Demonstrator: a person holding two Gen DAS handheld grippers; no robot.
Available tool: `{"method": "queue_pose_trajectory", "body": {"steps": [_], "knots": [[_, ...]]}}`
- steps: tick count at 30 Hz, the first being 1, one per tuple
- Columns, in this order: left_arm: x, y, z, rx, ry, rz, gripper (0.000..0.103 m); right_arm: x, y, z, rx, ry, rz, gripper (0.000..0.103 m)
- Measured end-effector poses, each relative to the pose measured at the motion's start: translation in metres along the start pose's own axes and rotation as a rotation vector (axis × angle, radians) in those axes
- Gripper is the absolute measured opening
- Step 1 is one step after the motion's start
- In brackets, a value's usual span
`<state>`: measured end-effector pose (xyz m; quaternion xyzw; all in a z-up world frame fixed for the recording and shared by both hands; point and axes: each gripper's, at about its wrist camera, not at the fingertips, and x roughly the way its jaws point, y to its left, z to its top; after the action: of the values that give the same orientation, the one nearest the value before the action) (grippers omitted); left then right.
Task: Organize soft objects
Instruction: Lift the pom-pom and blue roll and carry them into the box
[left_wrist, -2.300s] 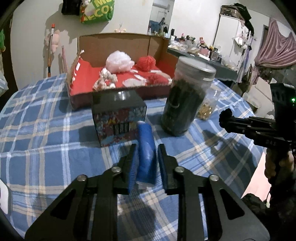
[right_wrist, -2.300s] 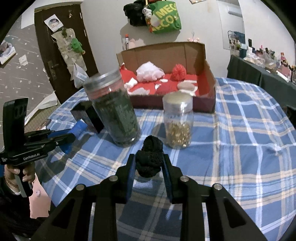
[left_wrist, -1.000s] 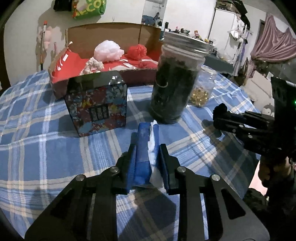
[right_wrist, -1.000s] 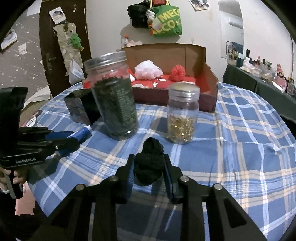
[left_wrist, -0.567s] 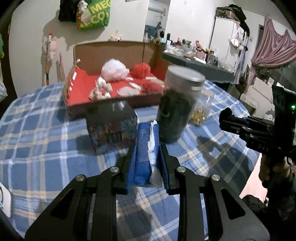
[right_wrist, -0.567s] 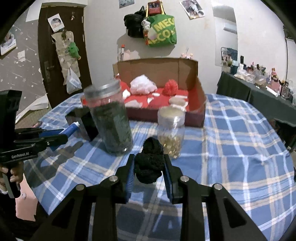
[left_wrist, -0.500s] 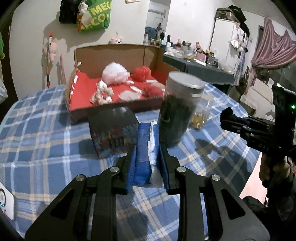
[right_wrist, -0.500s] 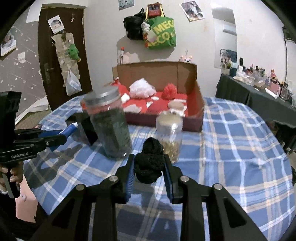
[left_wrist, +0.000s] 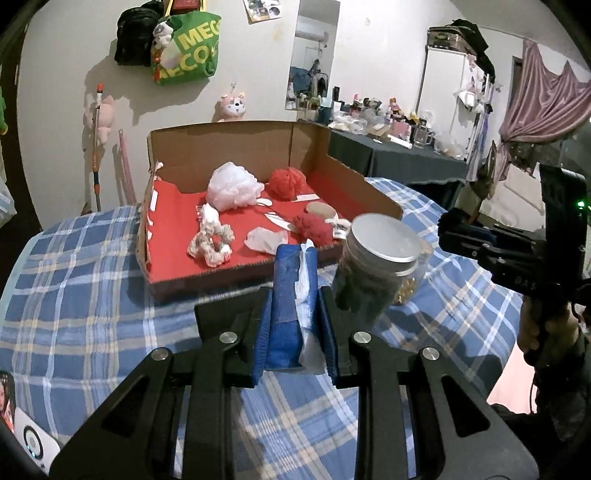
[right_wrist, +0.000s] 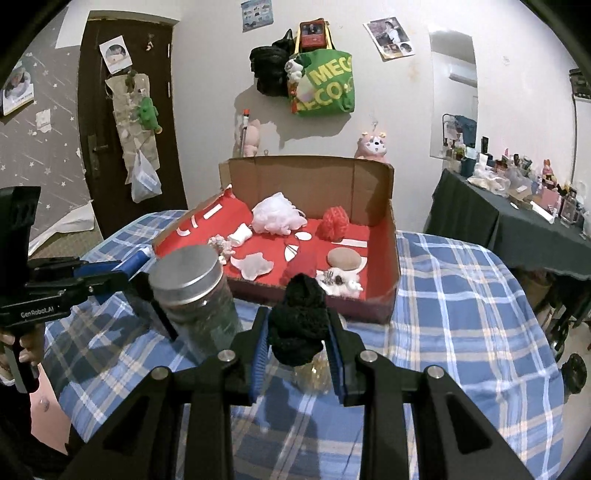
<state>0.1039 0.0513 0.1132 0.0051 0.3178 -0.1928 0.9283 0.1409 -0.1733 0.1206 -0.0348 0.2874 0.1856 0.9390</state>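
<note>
My left gripper (left_wrist: 295, 295) is shut on a blue tissue pack (left_wrist: 290, 295) with white tissue sticking out, held above the table in front of the cardboard box (left_wrist: 236, 147). My right gripper (right_wrist: 298, 325) is shut on a black knitted ball (right_wrist: 299, 321), held above the small jar, short of the box (right_wrist: 306, 181). The red-lined box holds a white puff (right_wrist: 275, 214), a red pompom (right_wrist: 335, 221), a rope knot (left_wrist: 210, 240) and other soft pieces. The left gripper also shows in the right wrist view (right_wrist: 122, 269), the right one in the left wrist view (left_wrist: 448, 225).
A tall jar of dark stuff with a metal lid (left_wrist: 376, 273) (right_wrist: 192, 295) stands before the box. A small jar of gold bits (right_wrist: 312, 373) sits under the right gripper. A dark patterned box (left_wrist: 221, 314) lies below the left fingers. The checked tablecloth (right_wrist: 461, 314) covers the table.
Both grippers have risen and moved toward the box, still holding their objects. I now look down on the jar lids and into the box.
</note>
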Motion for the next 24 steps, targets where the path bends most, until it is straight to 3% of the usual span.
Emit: {"method": "queue_pose_trajectory", "body": {"steps": [7, 13, 24], "knots": [[0.018, 0.008, 0.02, 0.007, 0.026, -0.016, 0.023, 0.034, -0.01, 0.022, -0.036, 0.071, 0.042, 0.031], [0.048, 0.014, 0.046, 0.043, 0.102, -0.052, 0.023, 0.073, -0.015, 0.049, -0.103, 0.175, 0.098, 0.031], [0.148, 0.029, 0.115, 0.057, 0.29, -0.089, 0.023, 0.187, -0.015, 0.107, -0.179, 0.385, 0.119, 0.031]]}}
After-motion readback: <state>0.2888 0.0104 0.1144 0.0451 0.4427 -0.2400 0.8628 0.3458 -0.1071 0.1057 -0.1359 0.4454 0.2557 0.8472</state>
